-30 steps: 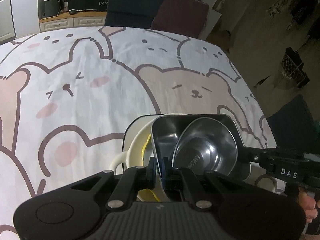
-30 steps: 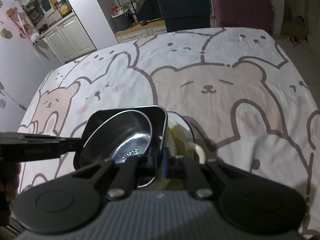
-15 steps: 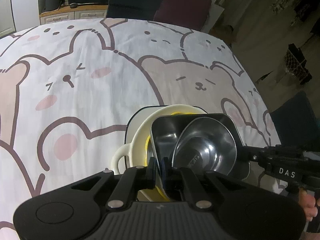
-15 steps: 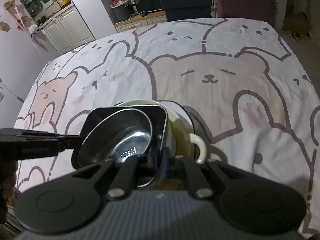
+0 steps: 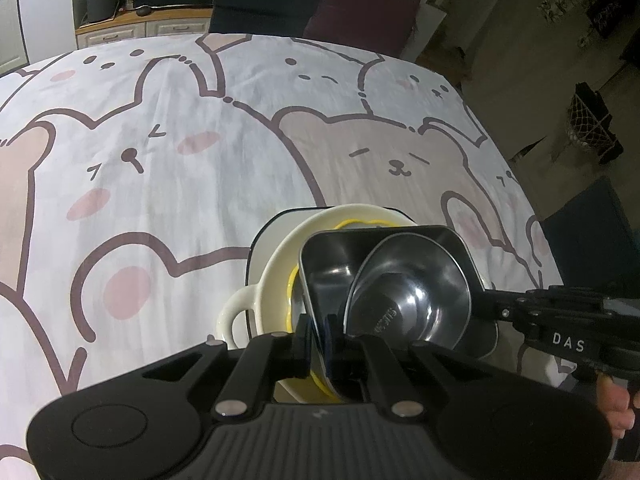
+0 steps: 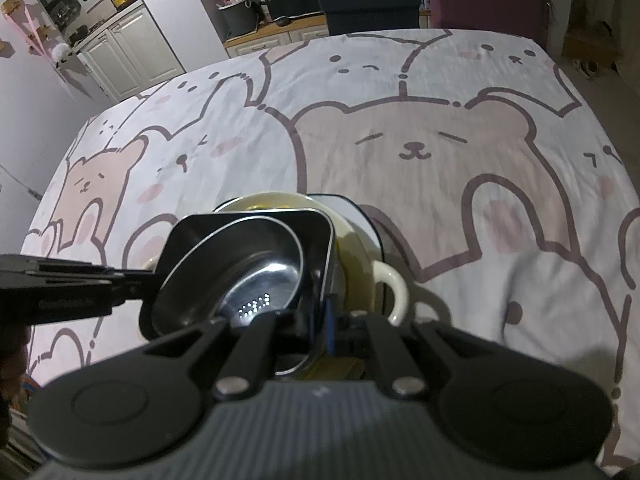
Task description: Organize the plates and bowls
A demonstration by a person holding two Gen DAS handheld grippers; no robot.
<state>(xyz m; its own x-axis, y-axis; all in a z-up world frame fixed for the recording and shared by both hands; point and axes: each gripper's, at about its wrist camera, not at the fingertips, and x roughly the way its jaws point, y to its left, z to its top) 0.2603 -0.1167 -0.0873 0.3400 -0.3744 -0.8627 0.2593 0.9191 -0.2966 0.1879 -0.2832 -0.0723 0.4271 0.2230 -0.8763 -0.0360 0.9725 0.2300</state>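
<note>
1. While both of our grippers pinch it, the square metal tray (image 5: 332,256) hangs tilted over the cream bowl (image 5: 276,264).
2. Left gripper (image 5: 318,336) clamps its left rim; right gripper (image 6: 320,320) its right rim.
3. A steel bowl (image 5: 412,292) lies inside, near the bed's (image 5: 160,152) front edge.

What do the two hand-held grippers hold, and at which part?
Both hold the square metal tray: left hand-held gripper pinches its left rim, right hand-held gripper its right rim.
</note>
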